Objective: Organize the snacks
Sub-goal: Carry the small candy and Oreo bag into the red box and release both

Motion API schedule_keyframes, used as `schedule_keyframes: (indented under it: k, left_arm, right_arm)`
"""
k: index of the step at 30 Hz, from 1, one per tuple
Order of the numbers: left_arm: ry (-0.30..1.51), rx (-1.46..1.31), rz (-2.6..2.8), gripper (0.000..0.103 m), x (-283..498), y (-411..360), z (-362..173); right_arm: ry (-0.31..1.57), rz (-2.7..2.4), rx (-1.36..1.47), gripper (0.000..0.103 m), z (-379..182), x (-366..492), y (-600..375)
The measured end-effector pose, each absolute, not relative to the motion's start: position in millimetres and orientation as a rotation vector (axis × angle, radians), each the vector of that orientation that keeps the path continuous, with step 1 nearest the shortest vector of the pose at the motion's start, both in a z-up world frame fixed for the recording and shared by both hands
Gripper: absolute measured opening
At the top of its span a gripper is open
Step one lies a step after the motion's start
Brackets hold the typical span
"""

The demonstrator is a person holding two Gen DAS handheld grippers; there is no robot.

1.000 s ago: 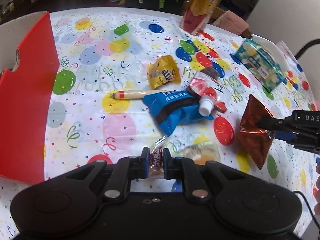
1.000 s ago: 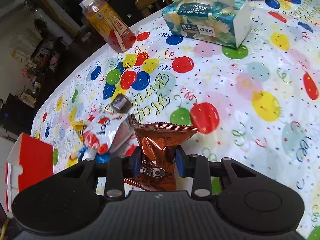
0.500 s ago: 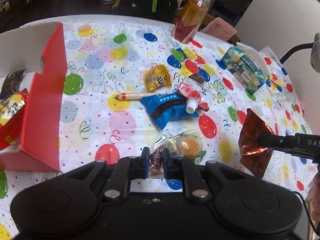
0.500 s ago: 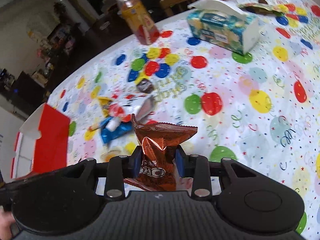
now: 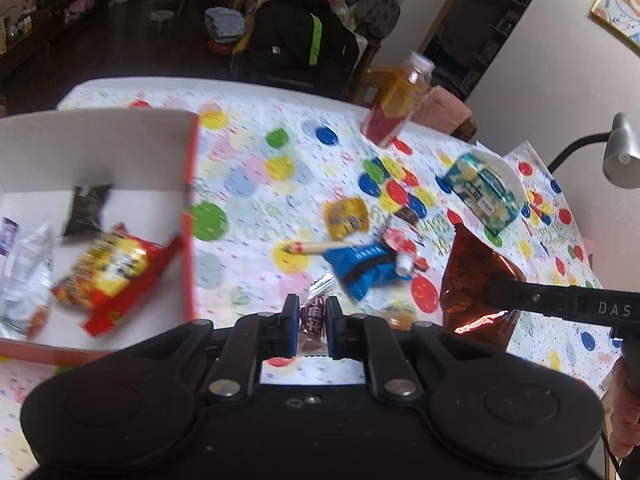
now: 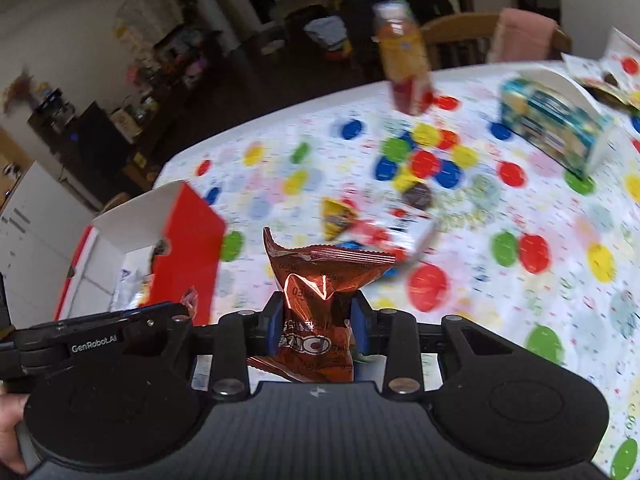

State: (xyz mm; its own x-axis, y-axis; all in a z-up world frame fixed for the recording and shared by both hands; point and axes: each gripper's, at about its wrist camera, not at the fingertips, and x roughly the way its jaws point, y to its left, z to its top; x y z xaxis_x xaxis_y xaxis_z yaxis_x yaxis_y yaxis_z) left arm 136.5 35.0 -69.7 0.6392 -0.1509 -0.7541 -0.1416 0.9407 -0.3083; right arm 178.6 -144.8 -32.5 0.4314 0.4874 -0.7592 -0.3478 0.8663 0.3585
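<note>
Both tongs are up off the worktop [image 5: 248, 148], each carrying a snack. The left tongs [image 5: 312, 322] are clenched on a small wrapped candy [image 5: 313, 316], its clear twisted end poking out ahead of the blue-padded tips. The right tongs [image 6: 318, 320] grip a copper-red foil Oreo packet [image 6: 320, 284] by its lower half, the crimped top edge standing above the fingers; seen from the left wrist, that packet [image 5: 472, 276] hangs at the end of the right tool's black arm, just right of the left tongs.

To the left sits the open red cardboard box [image 5: 191, 216], white inside. Lying in it are a red-and-yellow snack bag [image 5: 108, 268], a small dark packet [image 5: 86, 208] and a clear crinkled wrapper [image 5: 28, 264].

Loose on the balloon-print tablecloth are a yellow packet [image 5: 346, 218], a blue packet [image 5: 362, 270], a stick-shaped snack [image 5: 316, 247] touching the blue one, and a red-and-white pouch with a white cap [image 5: 402, 246]. Beyond them stand an orange drink bottle [image 5: 398, 106] and a tissue box [image 5: 484, 194], well apart from the red box. A grey lamp head [image 5: 622, 156] leans in at the far right. The picture is blurred.
</note>
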Motion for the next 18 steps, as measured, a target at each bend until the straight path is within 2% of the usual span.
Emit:
schedule_keyframes:
  k: [18]
  left_arm:
    - [0.764,-0.334,0.153,0.010,97,177,-33]
  right_arm:
    - [0.926,0.677,0.032,0.033,0,167,24]
